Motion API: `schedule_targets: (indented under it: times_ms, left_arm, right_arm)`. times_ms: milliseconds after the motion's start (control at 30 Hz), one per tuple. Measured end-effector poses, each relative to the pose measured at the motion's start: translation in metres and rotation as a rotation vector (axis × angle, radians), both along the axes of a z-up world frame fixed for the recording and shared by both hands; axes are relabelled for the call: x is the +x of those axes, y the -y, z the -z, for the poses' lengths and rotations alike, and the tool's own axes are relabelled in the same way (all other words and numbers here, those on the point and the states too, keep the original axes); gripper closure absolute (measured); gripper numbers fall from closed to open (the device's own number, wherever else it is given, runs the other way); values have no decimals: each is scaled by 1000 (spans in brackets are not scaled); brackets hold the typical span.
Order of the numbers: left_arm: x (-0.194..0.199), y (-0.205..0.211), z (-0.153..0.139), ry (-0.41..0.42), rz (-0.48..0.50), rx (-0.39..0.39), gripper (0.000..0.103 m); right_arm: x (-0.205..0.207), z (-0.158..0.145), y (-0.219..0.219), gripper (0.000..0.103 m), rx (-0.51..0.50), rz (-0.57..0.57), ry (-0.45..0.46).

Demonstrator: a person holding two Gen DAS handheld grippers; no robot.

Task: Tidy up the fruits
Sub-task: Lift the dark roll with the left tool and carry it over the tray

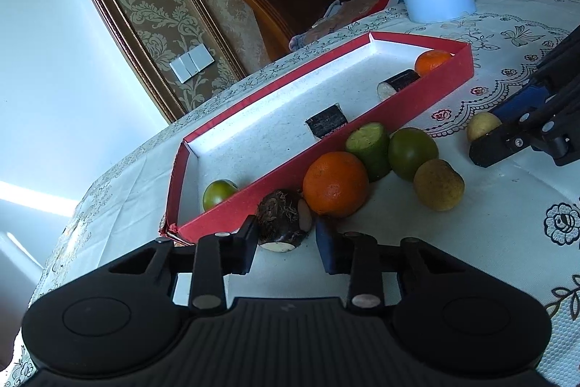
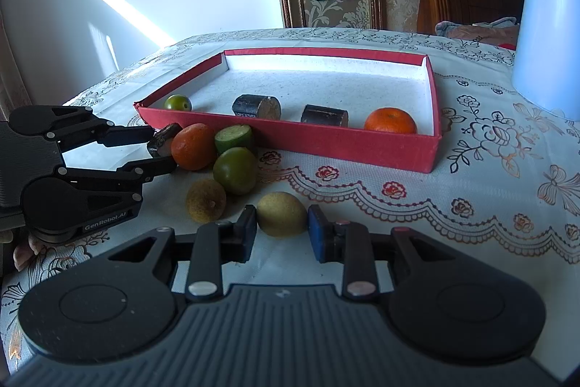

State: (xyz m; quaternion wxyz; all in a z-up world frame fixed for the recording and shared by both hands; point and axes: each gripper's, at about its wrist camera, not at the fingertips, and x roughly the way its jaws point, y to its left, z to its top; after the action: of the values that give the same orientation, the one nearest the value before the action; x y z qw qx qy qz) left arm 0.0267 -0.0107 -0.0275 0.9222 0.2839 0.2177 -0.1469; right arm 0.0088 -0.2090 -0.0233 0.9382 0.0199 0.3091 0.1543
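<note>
Our right gripper stands wide with both pads flanking a yellow fruit on the counter, not yet squeezing. Our left gripper is also wide, around a dark hairy root piece just beside the red tray, where 4 pieces already lie. The yellow fruit looks light, firm and round, so we judge it best pinched across its widest middle, or it may roll out.

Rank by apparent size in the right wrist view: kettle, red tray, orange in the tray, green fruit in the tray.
1. Red tray
2. Kettle, partly cut off
3. Orange in the tray
4. Green fruit in the tray
</note>
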Motion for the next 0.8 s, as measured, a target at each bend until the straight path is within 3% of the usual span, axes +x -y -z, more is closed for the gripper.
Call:
schedule_targets:
  times_ms: [167, 567, 800]
  left_arm:
    - [3, -7, -3, -1, -34, -39, 73]
    - [14, -39, -13, -63, -123, -237, 74]
    - [4, -41, -18, -13, -150, -277, 80]
  right_arm:
    - [0, 0, 0, 74, 3, 0, 0]
    - [1, 0, 2, 74, 8, 0, -1]
    - [1, 0, 1, 74, 3, 1, 1]
